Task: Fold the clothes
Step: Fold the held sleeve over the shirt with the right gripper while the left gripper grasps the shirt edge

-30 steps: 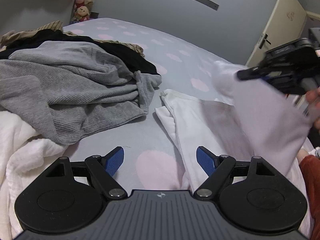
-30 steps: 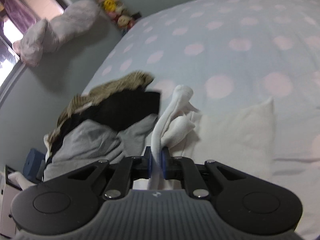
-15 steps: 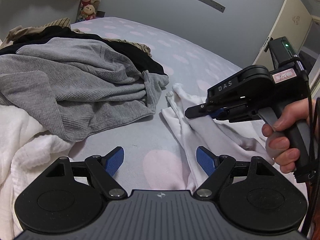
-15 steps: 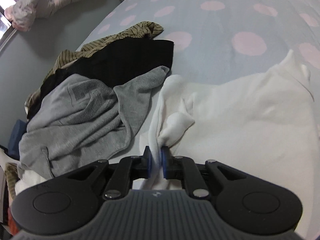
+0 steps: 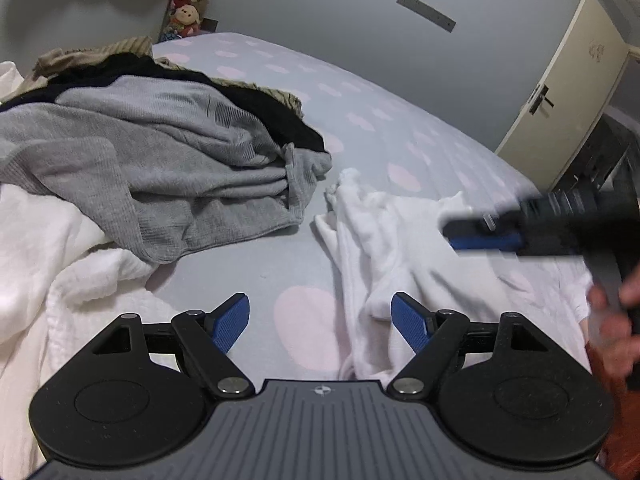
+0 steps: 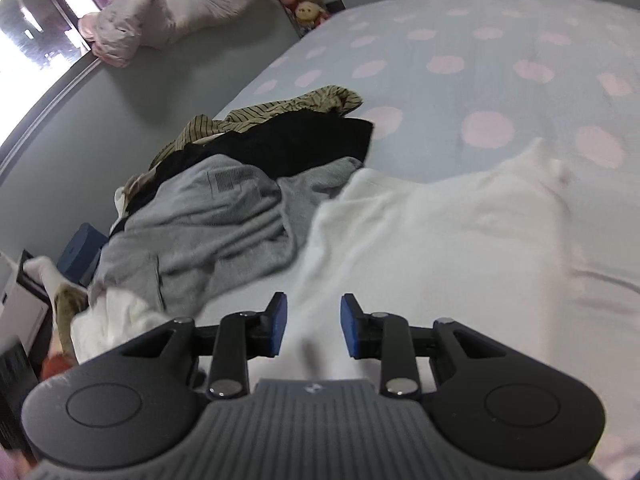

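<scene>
Both tongs gape, gripping nothing: left tongs [image 5: 320, 322] over the bed [image 5: 400, 136], right tongs [image 6: 312, 330] above the white top [image 6: 440, 240], beside the grey top [image 6: 208, 224]

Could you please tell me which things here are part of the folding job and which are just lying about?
Part of the job:
white garment
grey ribbed garment
black garment
striped garment
left gripper
right gripper

Lying about:
plush toys
door
spotted bedsheet
</scene>
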A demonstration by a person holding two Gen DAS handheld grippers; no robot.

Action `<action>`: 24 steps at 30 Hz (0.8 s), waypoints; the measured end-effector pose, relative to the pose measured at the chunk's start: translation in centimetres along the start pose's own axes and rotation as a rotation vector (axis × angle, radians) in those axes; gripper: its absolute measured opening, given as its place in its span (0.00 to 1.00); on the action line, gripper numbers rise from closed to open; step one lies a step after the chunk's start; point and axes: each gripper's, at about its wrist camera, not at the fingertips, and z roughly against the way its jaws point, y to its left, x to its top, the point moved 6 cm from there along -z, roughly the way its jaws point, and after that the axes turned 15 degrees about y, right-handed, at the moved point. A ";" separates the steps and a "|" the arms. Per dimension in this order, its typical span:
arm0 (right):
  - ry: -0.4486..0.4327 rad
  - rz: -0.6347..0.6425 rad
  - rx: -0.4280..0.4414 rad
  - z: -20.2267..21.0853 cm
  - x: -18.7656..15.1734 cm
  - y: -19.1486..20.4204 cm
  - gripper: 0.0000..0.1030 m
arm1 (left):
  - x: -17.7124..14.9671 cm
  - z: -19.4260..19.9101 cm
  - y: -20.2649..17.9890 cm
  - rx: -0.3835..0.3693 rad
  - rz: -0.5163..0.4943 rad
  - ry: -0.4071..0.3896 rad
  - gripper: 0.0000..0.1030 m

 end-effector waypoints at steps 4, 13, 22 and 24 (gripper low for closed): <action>-0.021 0.051 -0.081 1.9 -4.6 -1.9 0.35 | -0.6 0.9 -0.5 -0.052 0.050 0.019 0.76; -0.044 0.133 -0.210 4.3 -13.5 -4.7 0.40 | -3.5 -0.3 -2.7 -0.117 0.139 0.109 0.69; -0.055 0.231 -0.336 3.9 -15.9 -6.1 0.44 | -3.0 -3.4 -1.7 -0.167 0.232 0.132 0.42; -0.056 0.246 -0.358 3.8 -16.3 -6.4 0.44 | -2.7 -3.3 -1.9 -0.169 0.225 0.119 0.36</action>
